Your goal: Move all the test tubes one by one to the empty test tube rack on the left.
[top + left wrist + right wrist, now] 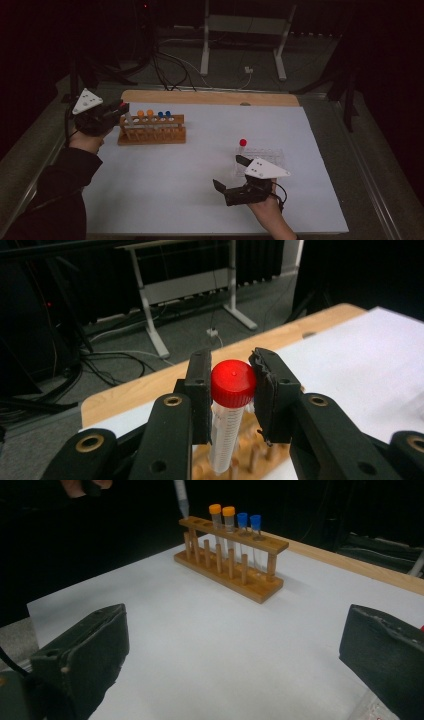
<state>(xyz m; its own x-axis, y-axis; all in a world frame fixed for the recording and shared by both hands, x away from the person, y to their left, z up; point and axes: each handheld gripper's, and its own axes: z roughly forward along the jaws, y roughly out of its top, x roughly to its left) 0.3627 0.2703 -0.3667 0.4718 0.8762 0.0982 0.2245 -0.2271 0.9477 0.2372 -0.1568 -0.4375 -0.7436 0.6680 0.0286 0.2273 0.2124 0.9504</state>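
Wooden rack (151, 129) far left of plastic rack (261, 159).

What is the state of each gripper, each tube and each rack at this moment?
Left gripper: shut on the red-capped tube.
Red-capped tube: capped, upright, held above the wooden rack's end hole.
Right gripper: open, holds nothing.
Wooden rack: stands upright on the white sheet.
Orange-capped tubes: two, capped, standing in the wooden rack.
Blue-capped tubes: two, capped, standing in the wooden rack.
Clear rack: one capped red tube stands in it.
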